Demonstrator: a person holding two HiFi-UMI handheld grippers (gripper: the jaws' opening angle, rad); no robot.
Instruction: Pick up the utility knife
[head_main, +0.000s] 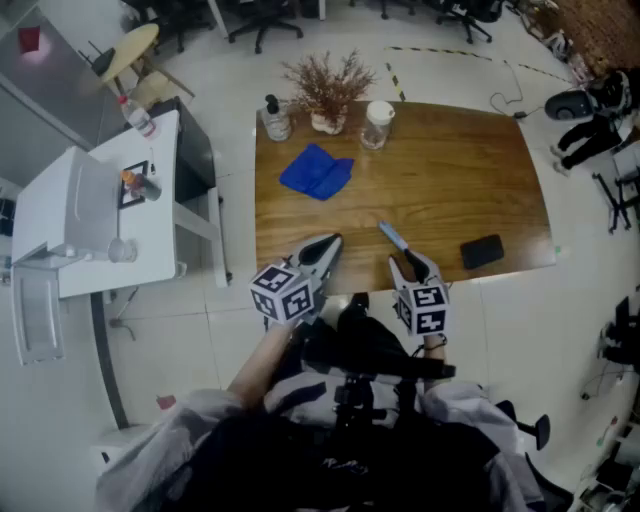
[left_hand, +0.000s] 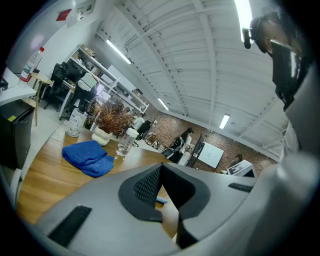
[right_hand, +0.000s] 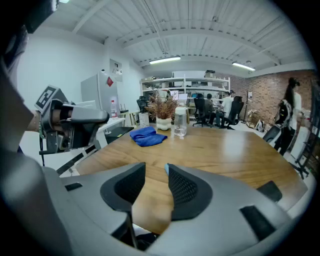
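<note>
The utility knife (head_main: 393, 237), slim and blue-grey, lies on the wooden table (head_main: 450, 190) near its front edge. My right gripper (head_main: 413, 263) hovers just short of it, a little to the right, open with nothing between the jaws. In the right gripper view only the knife's blue end (right_hand: 165, 170) peeks over the right pad, ahead of my right gripper (right_hand: 156, 172). My left gripper (head_main: 326, 248) is over the front edge to the knife's left, its jaws meeting at the tips and empty. A sliver of the knife (left_hand: 161, 200) shows below my left gripper (left_hand: 160, 167).
A blue cloth (head_main: 316, 172) lies at mid-left of the table. A bottle (head_main: 275, 118), a dried plant (head_main: 327, 95) and a clear jar (head_main: 377, 125) line the far edge. A flat black object (head_main: 482, 251) lies right of the knife. A white side table (head_main: 100, 210) stands left.
</note>
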